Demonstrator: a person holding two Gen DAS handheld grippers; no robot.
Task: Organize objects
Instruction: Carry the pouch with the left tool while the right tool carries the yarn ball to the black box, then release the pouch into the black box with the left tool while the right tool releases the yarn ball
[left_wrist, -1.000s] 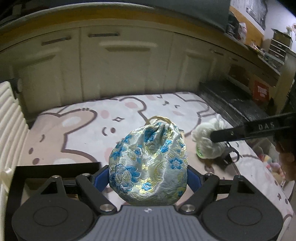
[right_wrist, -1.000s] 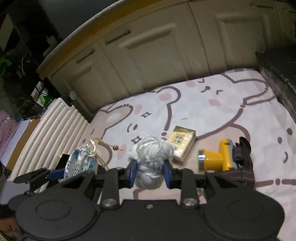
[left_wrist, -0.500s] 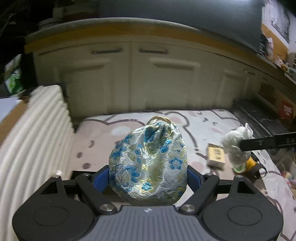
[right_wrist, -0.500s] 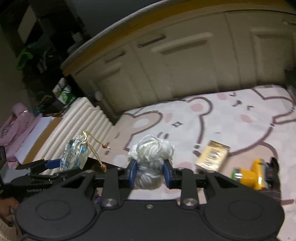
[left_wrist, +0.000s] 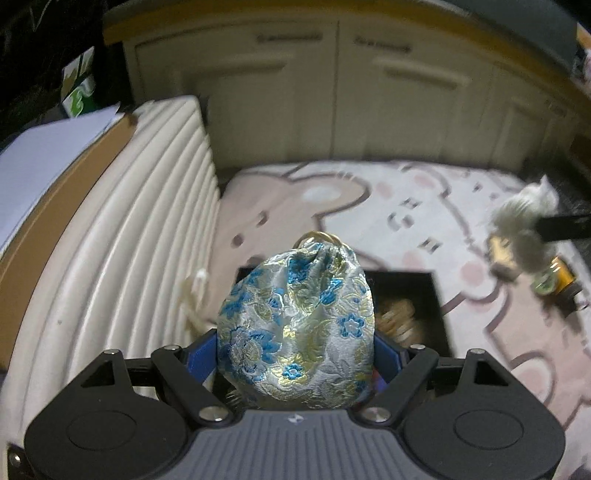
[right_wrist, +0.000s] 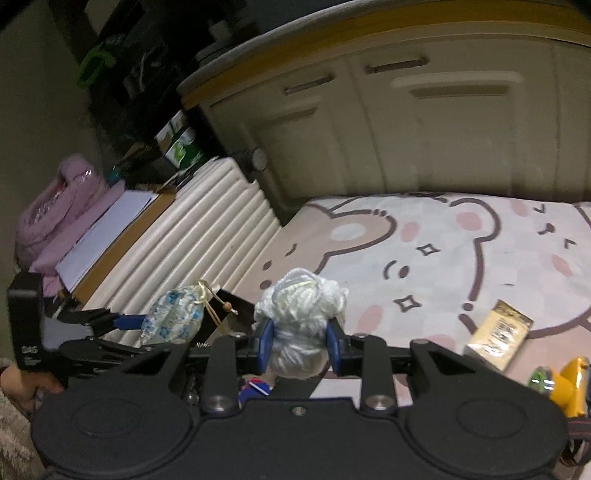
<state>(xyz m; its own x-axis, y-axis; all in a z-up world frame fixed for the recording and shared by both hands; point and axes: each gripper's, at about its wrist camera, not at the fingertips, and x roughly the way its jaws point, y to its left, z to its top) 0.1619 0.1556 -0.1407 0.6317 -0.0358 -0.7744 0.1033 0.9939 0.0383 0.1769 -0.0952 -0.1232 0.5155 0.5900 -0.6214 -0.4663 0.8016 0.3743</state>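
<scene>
My left gripper (left_wrist: 295, 347) is shut on a blue-flowered brocade drawstring pouch (left_wrist: 297, 325) and holds it above an open black box (left_wrist: 424, 291) on the bear-print mat. The pouch also shows in the right wrist view (right_wrist: 173, 319), at the left. My right gripper (right_wrist: 301, 345) is shut on a white yarn ball (right_wrist: 301, 314), held in the air near the black box (right_wrist: 231, 302); the ball shows blurred in the left wrist view (left_wrist: 524, 229). A tan packet (right_wrist: 498, 334) and a yellow headlamp (right_wrist: 565, 380) lie on the mat at the right.
A ribbed white suitcase (left_wrist: 122, 236) stands along the mat's left side, with a cardboard box and white paper (left_wrist: 44, 158) beyond it. Cream cabinet doors (right_wrist: 424, 122) close off the back. The black box holds some small items (left_wrist: 400, 319).
Both grippers have swung left with their loads. The pouch now hangs over the black box by the suitcase, and the yarn ball has come closer to it.
</scene>
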